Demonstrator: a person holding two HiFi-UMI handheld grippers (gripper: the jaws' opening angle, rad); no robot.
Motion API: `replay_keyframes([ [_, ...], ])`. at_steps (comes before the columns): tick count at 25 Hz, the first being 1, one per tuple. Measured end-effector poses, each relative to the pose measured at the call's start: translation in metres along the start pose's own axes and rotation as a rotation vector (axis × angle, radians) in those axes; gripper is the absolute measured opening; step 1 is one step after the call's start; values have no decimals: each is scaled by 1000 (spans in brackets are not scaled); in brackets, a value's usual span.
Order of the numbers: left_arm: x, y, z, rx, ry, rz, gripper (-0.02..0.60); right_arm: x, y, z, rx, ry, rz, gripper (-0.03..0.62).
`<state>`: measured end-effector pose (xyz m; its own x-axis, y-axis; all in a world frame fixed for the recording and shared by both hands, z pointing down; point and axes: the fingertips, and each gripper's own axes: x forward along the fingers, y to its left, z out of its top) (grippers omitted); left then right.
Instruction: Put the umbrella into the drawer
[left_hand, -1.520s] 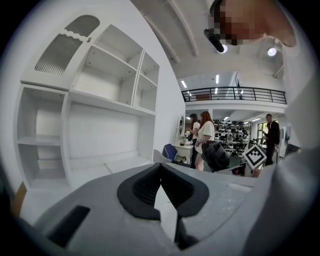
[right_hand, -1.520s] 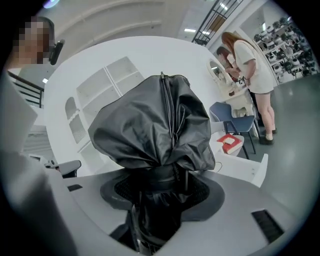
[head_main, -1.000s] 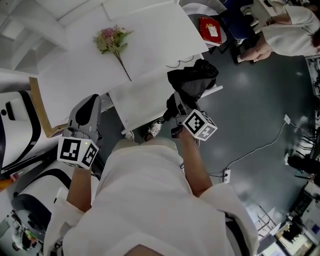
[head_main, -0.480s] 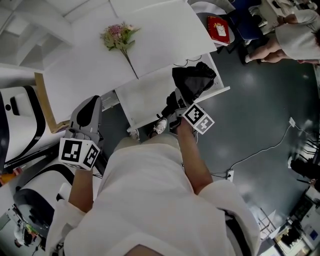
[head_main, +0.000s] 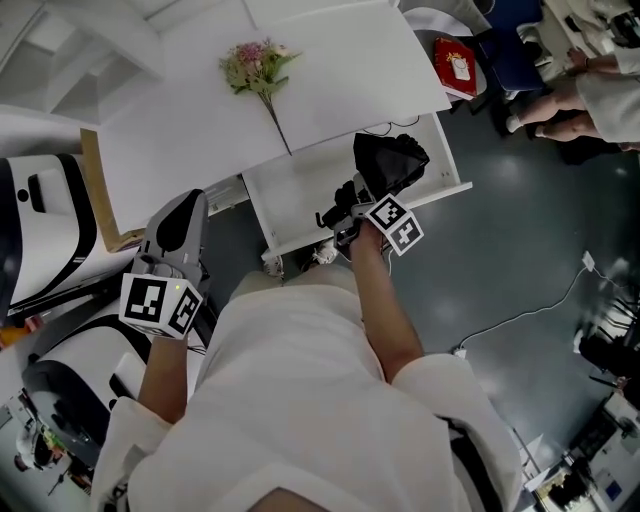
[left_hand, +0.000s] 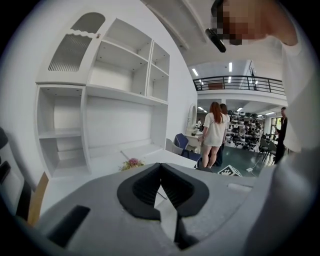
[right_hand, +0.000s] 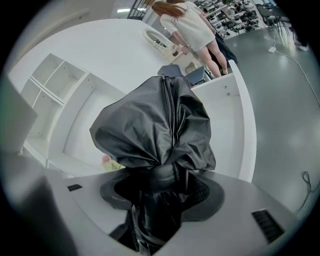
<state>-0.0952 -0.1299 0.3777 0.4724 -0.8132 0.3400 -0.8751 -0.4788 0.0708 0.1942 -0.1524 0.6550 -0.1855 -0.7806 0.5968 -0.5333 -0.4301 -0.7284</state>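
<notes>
A folded black umbrella (head_main: 388, 165) hangs over the right end of the open white drawer (head_main: 290, 200) under the desk. My right gripper (head_main: 352, 205) is shut on its lower end. In the right gripper view the bunched black umbrella (right_hand: 160, 125) fills the jaws of the right gripper (right_hand: 165, 190), with the drawer's white wall (right_hand: 245, 125) behind it. My left gripper (head_main: 175, 235) hangs to the left of the drawer, off the desk's front edge. In its own view the left gripper (left_hand: 161, 167) has its pads meeting at the tips with nothing between them.
A bunch of flowers (head_main: 258, 68) lies on the white desk top (head_main: 190, 130). White shelving (left_hand: 100, 100) rises behind the desk. A red box (head_main: 458, 68) rests on a chair at the top right, where people (head_main: 600, 90) stand. A cable (head_main: 520, 310) crosses the grey floor.
My right gripper has sunk toward the drawer with the umbrella in it and rolled a little. The left gripper has barely shifted.
</notes>
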Motion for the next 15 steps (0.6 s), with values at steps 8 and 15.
replay_keyframes([
  [8, -4, 6, -5, -15, 14, 28, 14, 19, -15, -9, 59, 45, -58, 229],
  [15, -6, 8, -5, -38, 15, 78, 14, 41, -14, -7, 109, 78, -77, 230],
])
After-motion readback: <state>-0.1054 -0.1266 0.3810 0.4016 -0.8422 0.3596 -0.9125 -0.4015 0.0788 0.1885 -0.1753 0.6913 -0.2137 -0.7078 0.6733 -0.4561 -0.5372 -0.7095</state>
